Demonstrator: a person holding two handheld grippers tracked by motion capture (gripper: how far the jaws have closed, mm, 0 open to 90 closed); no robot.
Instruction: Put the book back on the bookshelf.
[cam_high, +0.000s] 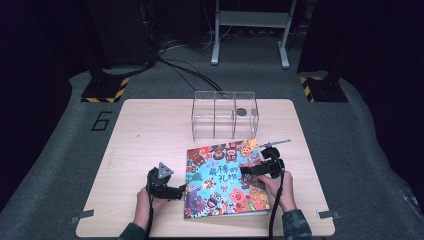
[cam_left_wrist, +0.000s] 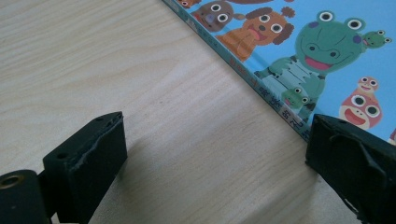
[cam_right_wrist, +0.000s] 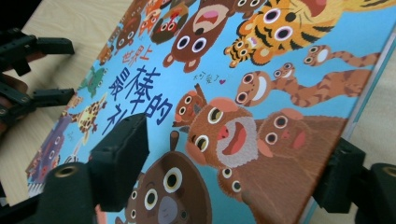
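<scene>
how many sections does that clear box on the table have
3, side by side along the clear box at the table's far edge, beyond the picture book: left and middle look empty; the right one has a small dark round thing in or behind it.

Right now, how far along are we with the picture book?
Done: both grippers are at the book. In hand: the right gripper straddles its right edge, jaws apart, not yet clamped; the left gripper sits open by the spine. Left: gripping and moving it; it lies flat on the table.
</scene>
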